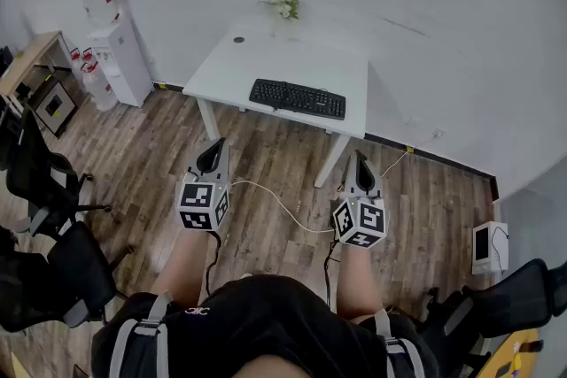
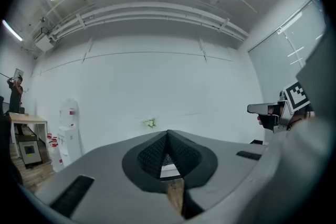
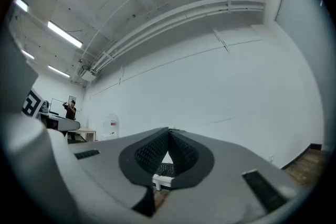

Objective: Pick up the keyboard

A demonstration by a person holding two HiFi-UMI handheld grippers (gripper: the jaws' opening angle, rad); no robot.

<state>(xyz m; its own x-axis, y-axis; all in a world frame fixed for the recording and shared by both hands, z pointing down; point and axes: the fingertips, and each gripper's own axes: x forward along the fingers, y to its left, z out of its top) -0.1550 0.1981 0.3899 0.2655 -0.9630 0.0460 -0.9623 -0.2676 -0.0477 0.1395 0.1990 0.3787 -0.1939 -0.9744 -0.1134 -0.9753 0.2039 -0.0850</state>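
**Q:** Where is the black rectangular keyboard [image 1: 297,98]?

**A:** It lies flat on the white tabletop [image 1: 266,57], near the front edge and well apart from both grippers.

**Q:** And the grippers?

**A:** The left gripper [image 1: 213,151] and the right gripper [image 1: 361,165] hover side by side over the wooden plank floor [image 1: 266,168]. Each is clenched, jaws together with nothing between them, pointing toward the tabletop.
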